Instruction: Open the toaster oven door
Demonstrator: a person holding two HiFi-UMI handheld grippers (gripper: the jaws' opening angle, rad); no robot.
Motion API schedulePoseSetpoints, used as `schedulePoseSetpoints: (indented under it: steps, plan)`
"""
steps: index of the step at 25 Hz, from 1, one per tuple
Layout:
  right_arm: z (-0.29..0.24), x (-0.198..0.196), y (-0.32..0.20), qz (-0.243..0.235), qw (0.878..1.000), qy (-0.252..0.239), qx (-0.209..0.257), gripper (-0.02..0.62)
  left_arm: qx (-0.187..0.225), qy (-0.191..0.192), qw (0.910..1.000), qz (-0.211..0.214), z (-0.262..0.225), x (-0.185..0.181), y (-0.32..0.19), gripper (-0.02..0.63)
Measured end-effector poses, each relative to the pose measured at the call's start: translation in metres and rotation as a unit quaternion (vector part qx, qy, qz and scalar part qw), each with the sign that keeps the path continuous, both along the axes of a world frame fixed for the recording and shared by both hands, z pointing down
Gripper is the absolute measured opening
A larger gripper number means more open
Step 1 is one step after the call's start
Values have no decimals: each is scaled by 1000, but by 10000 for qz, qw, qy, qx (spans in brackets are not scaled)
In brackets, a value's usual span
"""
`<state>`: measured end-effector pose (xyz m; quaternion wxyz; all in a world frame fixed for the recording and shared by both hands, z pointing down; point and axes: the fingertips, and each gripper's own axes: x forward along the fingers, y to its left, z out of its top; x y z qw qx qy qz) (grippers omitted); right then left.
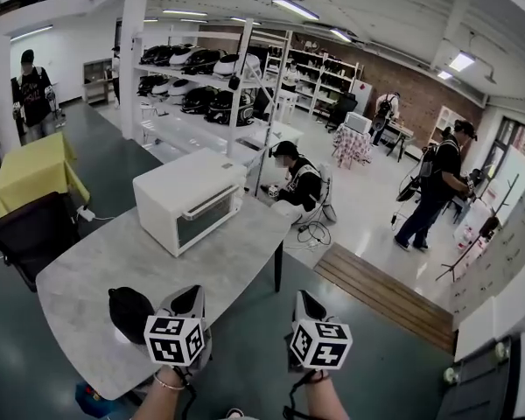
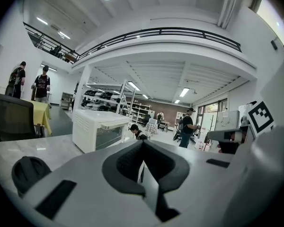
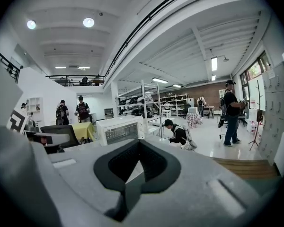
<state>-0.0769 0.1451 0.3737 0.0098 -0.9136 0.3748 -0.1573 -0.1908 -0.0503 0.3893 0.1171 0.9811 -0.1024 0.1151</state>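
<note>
Toaster oven [image 1: 185, 201] rear unseen

- Toaster oven [image 1: 189, 201]: white casing, smooth, satin; door pane glossy, glass-like.
- Table [image 1: 96, 269]: grey marble-patterned top, smooth, matt.
- Tablecloth [image 1: 33, 169], 9 o'clock in the head view: yellow cloth, draped.
- Floor strip [image 1: 381, 296], 4 o'clock: wood planks.
- Left gripper [image 1: 185, 297], right gripper [image 1: 304, 303]: matt grey plastic shells.
- Pads [image 2: 125, 161]: dark, ribbed, rubber-like.
</note>
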Motion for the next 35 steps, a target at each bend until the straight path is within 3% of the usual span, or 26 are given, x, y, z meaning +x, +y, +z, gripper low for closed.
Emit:
schedulePoseSetpoints:
  steps: [9,25,35]
  plan:
    - [23,67,-1,-286,9994,-198,-1,5,43,-142,9997,-213,14,55,6,5]
    - [48,148,-64,-738,9966,-379,16,5,128,-292,9982,-514,23,131,-48,5]
    - [28,256,-130,-1120,9934,-210,-149,5,-101,-257,9943,-1029,23,207,-107,5]
